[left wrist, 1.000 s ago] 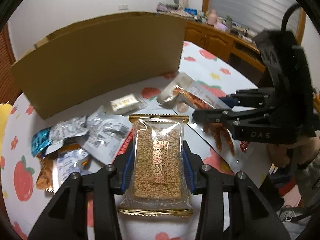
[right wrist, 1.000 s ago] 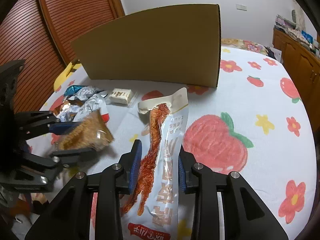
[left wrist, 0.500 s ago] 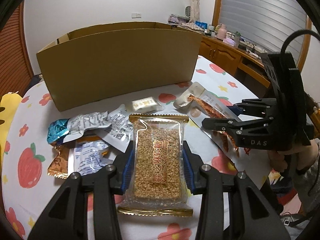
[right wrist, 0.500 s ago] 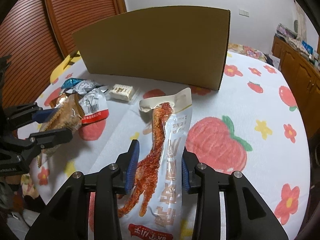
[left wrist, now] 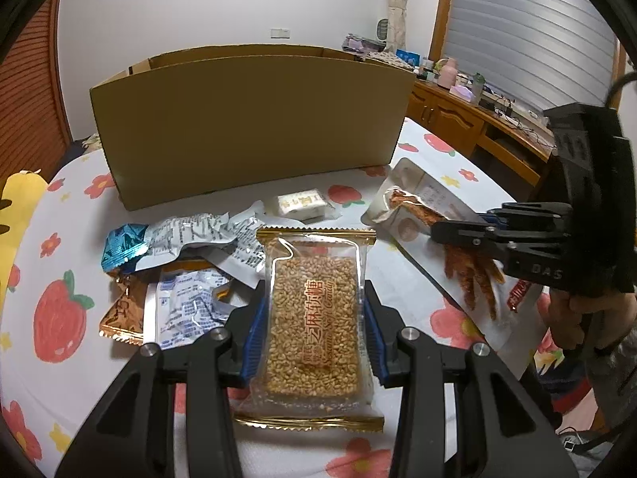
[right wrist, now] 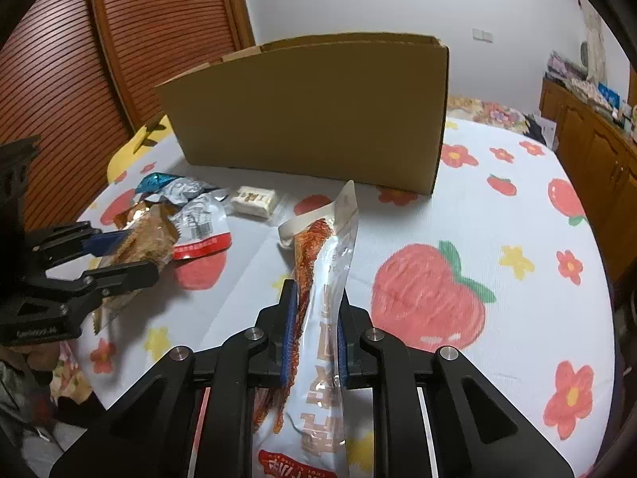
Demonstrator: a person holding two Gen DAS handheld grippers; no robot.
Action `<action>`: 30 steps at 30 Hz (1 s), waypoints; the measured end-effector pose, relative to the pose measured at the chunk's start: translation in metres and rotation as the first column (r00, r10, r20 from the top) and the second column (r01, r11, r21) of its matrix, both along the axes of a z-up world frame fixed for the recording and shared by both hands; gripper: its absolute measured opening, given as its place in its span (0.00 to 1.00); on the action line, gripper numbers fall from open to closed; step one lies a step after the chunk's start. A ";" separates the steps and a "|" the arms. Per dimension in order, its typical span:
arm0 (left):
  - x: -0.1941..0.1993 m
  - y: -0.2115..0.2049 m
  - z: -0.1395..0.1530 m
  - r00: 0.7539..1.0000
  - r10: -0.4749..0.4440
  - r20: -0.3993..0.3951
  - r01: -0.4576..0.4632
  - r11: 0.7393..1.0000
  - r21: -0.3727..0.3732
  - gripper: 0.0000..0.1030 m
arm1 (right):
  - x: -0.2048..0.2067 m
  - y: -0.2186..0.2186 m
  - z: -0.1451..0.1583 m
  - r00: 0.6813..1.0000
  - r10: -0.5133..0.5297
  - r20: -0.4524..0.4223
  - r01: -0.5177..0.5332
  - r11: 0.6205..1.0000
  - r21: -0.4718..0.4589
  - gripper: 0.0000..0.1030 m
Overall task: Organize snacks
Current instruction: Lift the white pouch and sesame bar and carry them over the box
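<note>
My left gripper (left wrist: 314,318) is shut on a clear, gold-edged sesame candy bar pack (left wrist: 314,306) and holds it above the table. It shows side-on in the right wrist view (right wrist: 135,239). My right gripper (right wrist: 314,318) is shut on a long white pouch of red dried strips (right wrist: 322,279), lifted off the cloth; it also shows in the left wrist view (left wrist: 422,215). An open cardboard box (left wrist: 247,127) stands upright at the back of the table (right wrist: 314,119).
Loose snacks lie on the fruit-print tablecloth (right wrist: 477,215): a small white bar (left wrist: 302,203), silver wrappers with a blue end (left wrist: 175,239), a red-bottomed pack (right wrist: 201,227), an orange pack (left wrist: 123,310). Wooden cabinets (left wrist: 458,115) stand to the right, a slatted door (right wrist: 119,40) to the left.
Both grippers have risen and pulled back with their packs. The box now shows its open top, and the right gripper's jaws have narrowed on the pouch.
</note>
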State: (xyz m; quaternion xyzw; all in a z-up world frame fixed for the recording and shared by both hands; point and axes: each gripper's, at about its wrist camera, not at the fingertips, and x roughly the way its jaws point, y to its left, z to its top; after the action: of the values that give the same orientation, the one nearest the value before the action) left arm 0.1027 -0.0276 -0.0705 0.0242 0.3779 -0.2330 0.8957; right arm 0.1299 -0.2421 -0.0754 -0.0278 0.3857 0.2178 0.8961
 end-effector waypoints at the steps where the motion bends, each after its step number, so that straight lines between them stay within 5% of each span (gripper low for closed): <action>1: 0.001 0.001 0.000 1.000 0.002 -0.001 -0.002 1.000 -0.002 0.40 | -0.002 0.001 0.001 1.000 0.001 0.004 -0.001 1.000 0.003 0.12; 19: 0.001 0.009 0.008 0.999 0.029 0.026 -0.028 0.999 -0.030 0.40 | -0.020 -0.008 0.027 0.996 -0.036 0.080 0.035 0.999 0.018 0.11; 30: 0.010 0.027 0.037 0.994 0.063 0.087 -0.057 0.996 -0.065 0.40 | -0.024 -0.016 0.059 0.988 -0.046 0.148 0.043 0.999 0.026 0.11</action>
State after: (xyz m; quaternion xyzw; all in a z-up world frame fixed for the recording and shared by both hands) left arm 0.1129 -0.0005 -0.0332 -0.0049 0.3306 -0.2164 0.9186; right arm 0.1060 -0.2578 -0.0166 -0.0249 0.3161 0.1994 0.9272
